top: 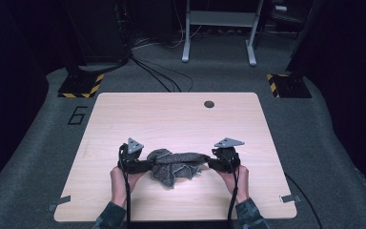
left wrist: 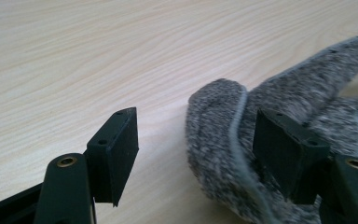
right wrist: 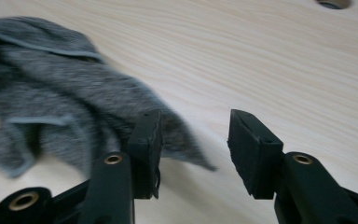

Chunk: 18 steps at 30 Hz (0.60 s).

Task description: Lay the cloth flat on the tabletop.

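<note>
A crumpled grey knit cloth (top: 176,164) lies on the near half of the wooden table (top: 171,114), stretched between the two grippers. My left gripper (top: 145,164) is at its left end. In the left gripper view its jaws (left wrist: 198,123) stand open, and a folded edge of the cloth (left wrist: 219,135) lies between them close to the right pad, loose. My right gripper (top: 212,163) is at the cloth's right end. Its jaws (right wrist: 196,126) stand open too. The cloth (right wrist: 51,93) reaches behind the left finger (right wrist: 144,149), and only a thin corner pokes into the gap.
A round cable hole (top: 209,104) sits near the table's far edge, also visible in the right gripper view (right wrist: 333,3). On the floor beyond stand two yellow-and-black striped bases (top: 81,86), cables and the legs of a white frame (top: 219,28).
</note>
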Each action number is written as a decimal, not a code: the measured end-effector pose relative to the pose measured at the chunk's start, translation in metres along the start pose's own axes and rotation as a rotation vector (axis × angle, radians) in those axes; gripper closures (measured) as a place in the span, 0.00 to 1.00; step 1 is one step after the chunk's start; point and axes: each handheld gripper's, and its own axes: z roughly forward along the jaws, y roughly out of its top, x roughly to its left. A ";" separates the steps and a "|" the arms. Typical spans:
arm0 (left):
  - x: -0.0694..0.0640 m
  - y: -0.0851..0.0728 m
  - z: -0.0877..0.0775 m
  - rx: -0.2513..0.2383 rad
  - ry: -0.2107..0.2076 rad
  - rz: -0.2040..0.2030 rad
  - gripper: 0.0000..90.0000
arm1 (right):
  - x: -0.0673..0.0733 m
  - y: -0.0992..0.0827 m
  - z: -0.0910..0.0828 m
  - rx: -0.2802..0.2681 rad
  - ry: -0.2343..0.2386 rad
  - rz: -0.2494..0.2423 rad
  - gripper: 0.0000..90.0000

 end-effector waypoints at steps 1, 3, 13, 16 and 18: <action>-0.002 0.000 -0.003 -0.003 -0.007 0.005 0.34 | 0.004 -0.001 -0.002 -0.004 0.030 0.004 0.62; -0.007 -0.001 -0.007 -0.008 -0.015 0.020 0.35 | 0.011 -0.003 -0.006 0.000 0.063 -0.025 0.67; -0.018 -0.002 0.012 0.054 -0.036 0.072 0.46 | 0.021 -0.002 0.035 0.129 0.119 -0.094 0.79; -0.013 -0.004 0.023 0.090 0.011 0.088 0.44 | 0.018 0.004 0.051 0.150 0.111 -0.079 0.77; -0.008 -0.005 0.030 0.116 0.027 0.083 0.43 | 0.014 0.006 0.061 0.162 0.093 -0.078 0.75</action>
